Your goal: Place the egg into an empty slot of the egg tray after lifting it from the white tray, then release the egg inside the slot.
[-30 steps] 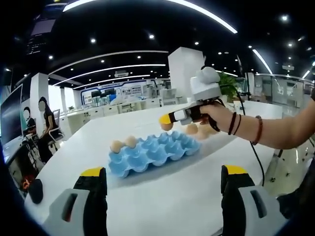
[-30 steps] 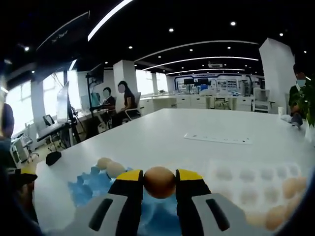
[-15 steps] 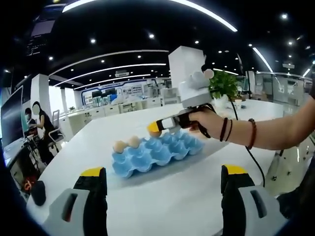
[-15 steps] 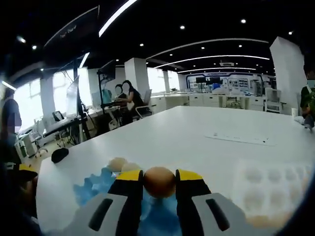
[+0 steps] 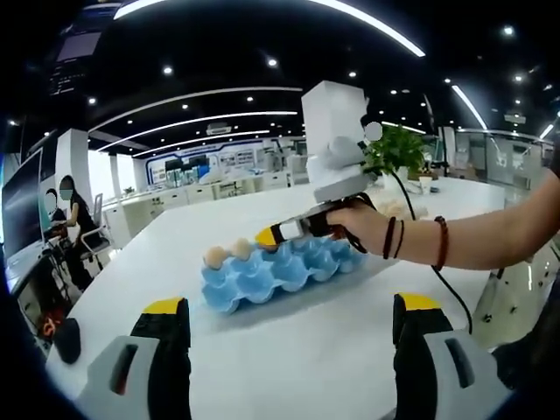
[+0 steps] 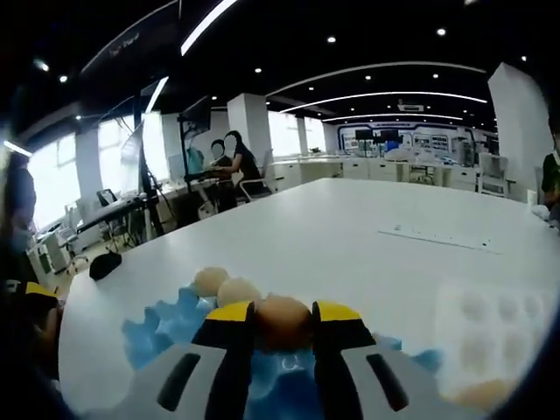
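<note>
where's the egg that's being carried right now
The egg sits clamped in the right gripper, low in the right gripper view, above the blue egg tray beside two eggs already seated.

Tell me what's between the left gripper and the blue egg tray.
Bare white table, seen in the left gripper view, separates the left gripper from the blue egg tray.

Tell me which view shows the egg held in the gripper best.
The right gripper view: the egg sits close up between the right gripper's yellow tips, over the blue egg tray. In the left gripper view the tips hide nearly all of the egg, distant at the tray's far edge.
</note>
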Tool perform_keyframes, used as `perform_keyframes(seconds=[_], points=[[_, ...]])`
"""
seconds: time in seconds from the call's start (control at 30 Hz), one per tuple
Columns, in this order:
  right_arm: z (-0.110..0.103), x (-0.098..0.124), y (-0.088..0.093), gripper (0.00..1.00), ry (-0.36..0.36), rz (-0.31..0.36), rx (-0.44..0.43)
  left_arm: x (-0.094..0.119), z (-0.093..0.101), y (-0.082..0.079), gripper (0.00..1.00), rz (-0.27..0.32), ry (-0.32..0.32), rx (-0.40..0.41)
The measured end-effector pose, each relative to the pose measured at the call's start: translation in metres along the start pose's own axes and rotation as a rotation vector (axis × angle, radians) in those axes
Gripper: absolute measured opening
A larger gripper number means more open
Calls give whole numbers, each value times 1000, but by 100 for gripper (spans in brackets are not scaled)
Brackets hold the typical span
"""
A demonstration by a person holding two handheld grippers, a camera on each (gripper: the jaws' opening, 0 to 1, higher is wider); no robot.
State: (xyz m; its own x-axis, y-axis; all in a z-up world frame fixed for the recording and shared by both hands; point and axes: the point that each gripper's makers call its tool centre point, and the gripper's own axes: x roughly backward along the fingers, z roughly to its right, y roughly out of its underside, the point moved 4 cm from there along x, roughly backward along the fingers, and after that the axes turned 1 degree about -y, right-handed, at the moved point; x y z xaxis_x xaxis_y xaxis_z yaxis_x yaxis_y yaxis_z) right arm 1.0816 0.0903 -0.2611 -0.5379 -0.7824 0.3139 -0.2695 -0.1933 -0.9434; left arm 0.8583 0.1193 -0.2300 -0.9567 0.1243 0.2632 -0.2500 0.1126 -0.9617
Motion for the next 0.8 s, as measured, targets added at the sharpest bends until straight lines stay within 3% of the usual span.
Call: perform_keyframes(seconds=[0.23, 0.5, 0.8], points=[[-2, -1, 6, 27, 4, -1, 59, -2, 2, 1, 98, -3, 2, 2], [0, -3, 6, 28, -17, 22, 41, -1, 1, 3, 98, -3, -5, 6], [1, -5, 4, 38, -1, 38, 72, 1, 0, 3, 98, 10, -2, 17]])
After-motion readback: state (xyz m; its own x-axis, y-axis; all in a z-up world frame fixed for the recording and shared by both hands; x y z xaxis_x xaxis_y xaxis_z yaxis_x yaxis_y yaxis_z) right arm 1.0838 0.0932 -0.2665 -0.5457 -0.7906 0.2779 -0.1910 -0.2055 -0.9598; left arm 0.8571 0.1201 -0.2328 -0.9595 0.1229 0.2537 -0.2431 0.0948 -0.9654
